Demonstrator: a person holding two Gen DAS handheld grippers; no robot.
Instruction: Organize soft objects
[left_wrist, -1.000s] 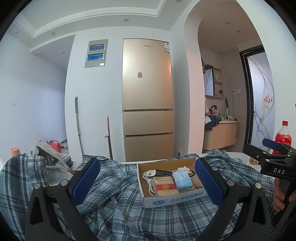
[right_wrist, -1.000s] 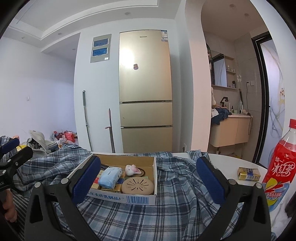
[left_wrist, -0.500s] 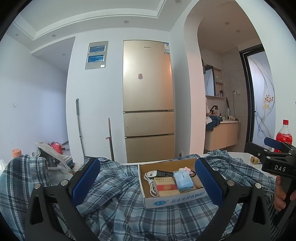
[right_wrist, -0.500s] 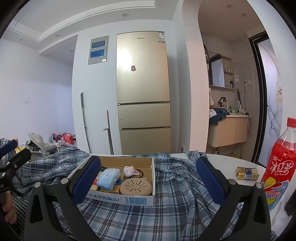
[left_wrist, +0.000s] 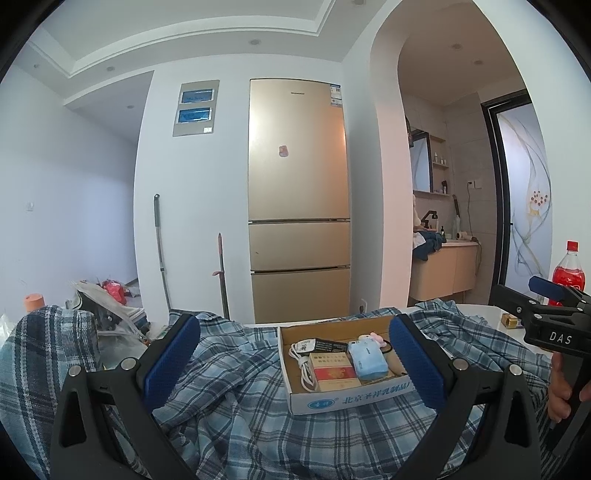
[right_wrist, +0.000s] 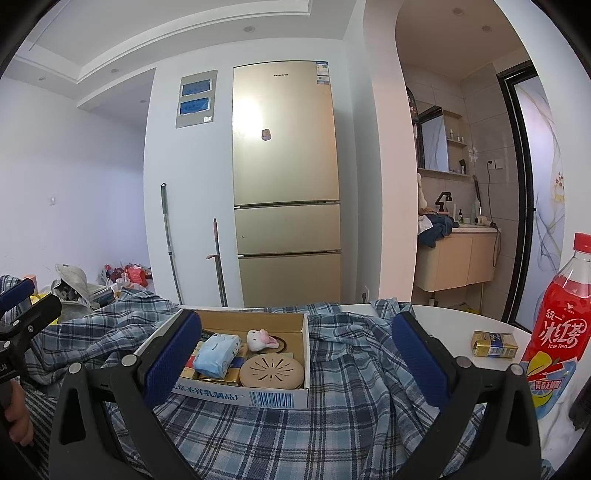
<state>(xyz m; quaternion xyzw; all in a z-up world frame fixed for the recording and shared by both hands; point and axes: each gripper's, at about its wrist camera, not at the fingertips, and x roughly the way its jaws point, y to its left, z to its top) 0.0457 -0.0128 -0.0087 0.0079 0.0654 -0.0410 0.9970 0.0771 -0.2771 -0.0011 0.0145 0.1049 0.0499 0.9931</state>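
Both grippers held level, fingers spread and empty, over a plaid shirt with a box on it.

Plaid shirt (right_wrist: 332, 417) lies rumpled across the white worktop (right_wrist: 450, 328), its long run left to right, directly under and ahead of both your grippers. Cardboard box (left_wrist: 343, 397) sits on top of it, so the cloth is pinned there. Left gripper (left_wrist: 295, 363) has the box straight ahead to slightly right; right gripper (right_wrist: 295, 358) has it ahead-left, the bare shirt spread lying between its fingers. Right looks nearer the free cloth. Inside the box: blue tissue pack (right_wrist: 216, 354), small plush toy (right_wrist: 260, 339). Shirt's collar and sleeves can't be made out; its left end drops out of sight. Ice tea bottle (right_wrist: 554, 332) stands at far right.
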